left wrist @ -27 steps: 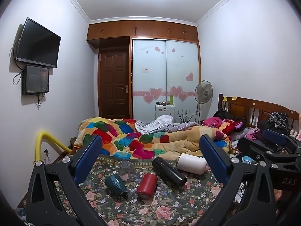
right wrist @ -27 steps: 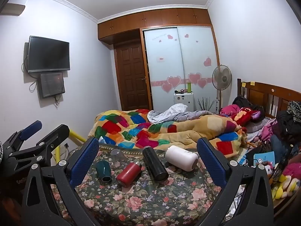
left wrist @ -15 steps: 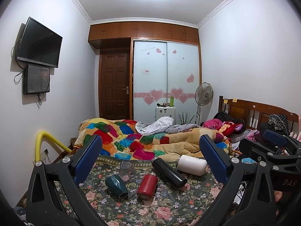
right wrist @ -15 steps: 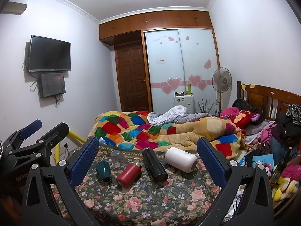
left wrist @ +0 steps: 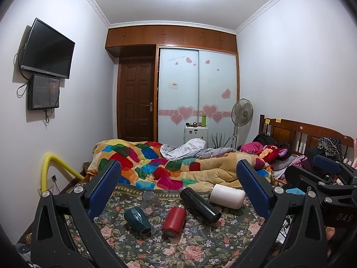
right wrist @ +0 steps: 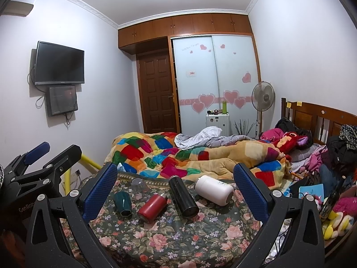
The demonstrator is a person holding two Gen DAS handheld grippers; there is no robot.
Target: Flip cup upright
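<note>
Several cups lie on a floral cloth (left wrist: 200, 245). A dark green cup (left wrist: 137, 221) (right wrist: 122, 203), a red flask (left wrist: 174, 221) (right wrist: 152, 207), a black flask (left wrist: 199, 205) (right wrist: 183, 198) and a white flask (left wrist: 226, 195) (right wrist: 213, 189) lie on their sides. A clear glass (left wrist: 150, 199) (right wrist: 138, 185) stands mouth down behind the green cup. My left gripper (left wrist: 178, 192) is open and empty, short of the cups. My right gripper (right wrist: 175, 189) is open and empty too. Each gripper shows at the edge of the other's view.
A bed with a patchwork quilt (left wrist: 167, 167) lies just behind the cloth. A yellow tube (left wrist: 55, 163) stands at the left by the wall. Toys and clothes (right wrist: 334, 178) pile up at the right. A fan (left wrist: 242, 114) and wardrobe stand far back.
Both views have shifted only slightly; the cups have not moved and both grippers stay open.
</note>
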